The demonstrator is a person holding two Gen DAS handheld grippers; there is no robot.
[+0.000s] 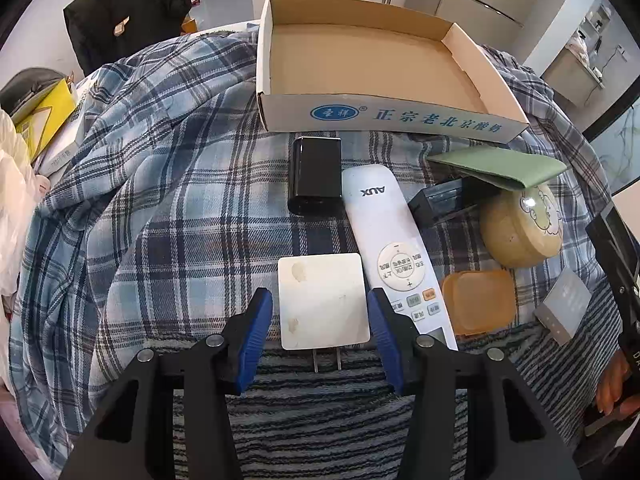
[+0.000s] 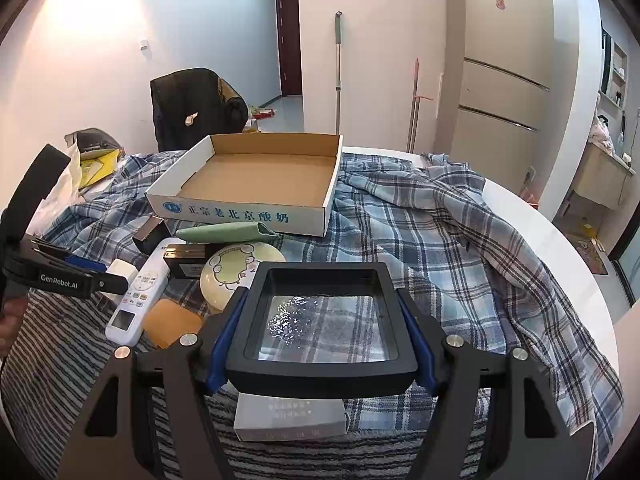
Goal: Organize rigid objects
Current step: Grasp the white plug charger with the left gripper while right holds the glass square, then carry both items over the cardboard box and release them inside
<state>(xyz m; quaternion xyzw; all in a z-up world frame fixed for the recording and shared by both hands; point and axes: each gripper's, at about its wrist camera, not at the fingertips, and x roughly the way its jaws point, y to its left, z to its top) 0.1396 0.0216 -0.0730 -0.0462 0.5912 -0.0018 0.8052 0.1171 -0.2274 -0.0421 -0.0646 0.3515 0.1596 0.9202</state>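
My left gripper [image 1: 320, 312] straddles the white charger [image 1: 323, 300] at lower centre, pads close beside its edges; I cannot tell whether they touch yet. Its prongs point toward me. My right gripper [image 2: 320, 332] clamps a black-framed glass tray [image 2: 322, 320], which hides part of the grey box [image 2: 290, 418] beneath. The cardboard box [image 1: 384, 118] sits top centre; the remote [image 1: 394, 256] is partly cut off by my finger.

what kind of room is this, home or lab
Most likely a home, an open dining or kitchen area. A tall beige multi-door fridge stands behind, a green-handled mop leans on the wall, and a blue plaid shirt covers the white table.
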